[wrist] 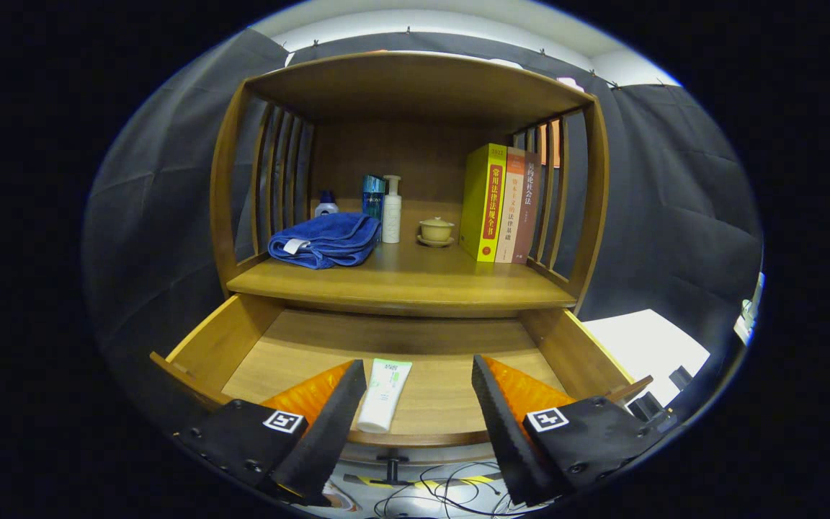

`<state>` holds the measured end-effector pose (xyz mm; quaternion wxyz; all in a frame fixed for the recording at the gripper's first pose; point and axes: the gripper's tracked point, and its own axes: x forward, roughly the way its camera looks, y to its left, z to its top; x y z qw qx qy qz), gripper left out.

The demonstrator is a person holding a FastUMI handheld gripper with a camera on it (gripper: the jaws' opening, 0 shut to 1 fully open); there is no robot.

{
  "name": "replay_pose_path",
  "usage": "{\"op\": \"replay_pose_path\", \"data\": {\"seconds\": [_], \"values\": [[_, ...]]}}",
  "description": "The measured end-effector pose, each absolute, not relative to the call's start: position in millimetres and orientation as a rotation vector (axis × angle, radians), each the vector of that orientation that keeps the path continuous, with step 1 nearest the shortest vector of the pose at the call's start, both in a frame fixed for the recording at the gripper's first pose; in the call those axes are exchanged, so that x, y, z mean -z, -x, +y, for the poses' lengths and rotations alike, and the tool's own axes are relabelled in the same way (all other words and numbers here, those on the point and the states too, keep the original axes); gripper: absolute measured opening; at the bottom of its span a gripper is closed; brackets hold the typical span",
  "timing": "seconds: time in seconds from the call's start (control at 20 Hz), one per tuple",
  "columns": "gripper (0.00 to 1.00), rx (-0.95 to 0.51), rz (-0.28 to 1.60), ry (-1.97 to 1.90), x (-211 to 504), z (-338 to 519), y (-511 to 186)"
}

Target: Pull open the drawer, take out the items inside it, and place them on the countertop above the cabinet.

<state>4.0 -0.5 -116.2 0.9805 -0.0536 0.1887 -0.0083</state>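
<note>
Right, the white squeeze tube with green print [384, 395] is what I'm after, lying flat on the floor of the pulled-out wooden drawer [220, 339], cap end toward me and nearly at the drawer's front edge. It's the one item I can make out in there; the back of the drawer sits under the shelf board, so I can't vouch for that part.

My hand-held gripper [411, 425] is spread wide and holding nothing. The tube sits between the fingers but off centre, just beside my left finger [328, 425] and well apart from my right finger [505, 432].

So the drawer step looks done, and I judge I'm on the pick. The next move calls for shifting left to centre on the tube, dropping down and closing across its narrow width without clipping the drawer front just behind the cap.

Above the tube is the wooden desk surface of the cabinet [415, 277], where it has to go. The bare patch directly above the tube looks like the easy landing spot. Up and left of the tube lies a folded blue towel [326, 240], with a white pump bottle [391, 210] beside it. Nearly straight above the tube stands a small yellow lidded cup on a saucer [436, 231]. Up and right stand upright books, the nearest a thick yellow one [483, 202].
</note>
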Motion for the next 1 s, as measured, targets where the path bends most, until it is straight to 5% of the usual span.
{"op": "replay_pose_path", "data": {"seconds": [0.4,1.0], "values": [[0.97,0.036,0.518,-0.098,87,-22,-61],[0.97,0.016,0.932,-0.042,182,9,-83]]}}
